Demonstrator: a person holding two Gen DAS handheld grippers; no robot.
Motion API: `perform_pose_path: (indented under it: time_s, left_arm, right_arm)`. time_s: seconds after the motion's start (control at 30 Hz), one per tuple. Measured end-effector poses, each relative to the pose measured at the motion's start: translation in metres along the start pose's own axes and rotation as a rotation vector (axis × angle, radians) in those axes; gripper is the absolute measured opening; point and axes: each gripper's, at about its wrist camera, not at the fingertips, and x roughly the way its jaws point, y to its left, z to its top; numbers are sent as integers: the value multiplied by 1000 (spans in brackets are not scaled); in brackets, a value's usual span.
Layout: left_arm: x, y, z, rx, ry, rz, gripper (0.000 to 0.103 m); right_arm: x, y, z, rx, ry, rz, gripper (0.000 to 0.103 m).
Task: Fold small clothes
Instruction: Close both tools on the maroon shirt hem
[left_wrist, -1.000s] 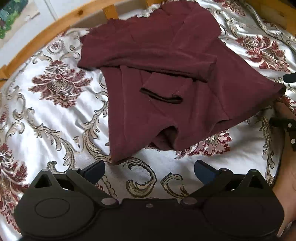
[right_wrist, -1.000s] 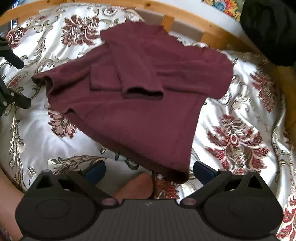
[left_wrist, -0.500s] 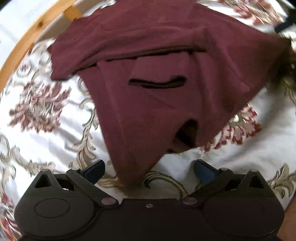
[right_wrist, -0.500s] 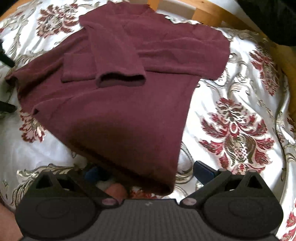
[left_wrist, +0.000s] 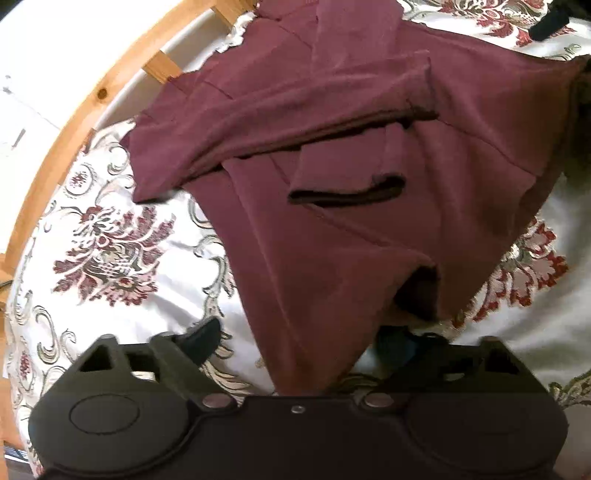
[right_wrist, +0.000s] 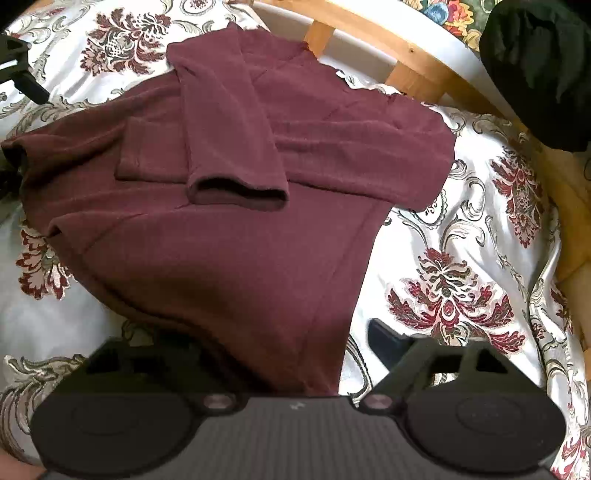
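Both sleeves of the maroon knit long-sleeved top (left_wrist: 332, 229) are seen folded across its chest on the white satin bedspread with red floral pattern (left_wrist: 110, 254). Compared with a second ago, the hem is now reached by both tools. On the left, a hem corner is straddled by the black left gripper (left_wrist: 299, 343), whose jaws are spread wide with fabric lying between them, not yet clamped. On the right, the other hem corner is covered by the black right gripper (right_wrist: 291, 347); its jaws are likewise wide apart, one finger (right_wrist: 384, 341) beside the cloth, the other hidden beneath it.
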Motion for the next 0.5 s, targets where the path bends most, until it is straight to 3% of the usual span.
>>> perform_pose_path:
  time_s: [0.1,0.13,0.2,0.3,0.37,0.5]
  left_arm:
    - [-5,0,-1,2,-25,14,67]
    - [-7,-1,-2,7,-33,22,56]
    - [-9,-3,-2,20,-47,30,45]
    - [-12,-7,-3,41,-62,18,29]
    - [-14,-9,-3,52,-72,25,18]
    - [-21,-8,-4,41,-109,58,10]
  right_arm:
    - [-6,-1,-1,-9,-24,16,62]
    - [-8,-1,-2,-12,-32,24,58]
    - [-13,3,-3,-14,-35,43,40]
    - [-12,7,-2,-35,-38,68,22]
    - [-15,8,-1,-39,-55,69,17]
    - [-21,6,-2,-20,-80,49,15]
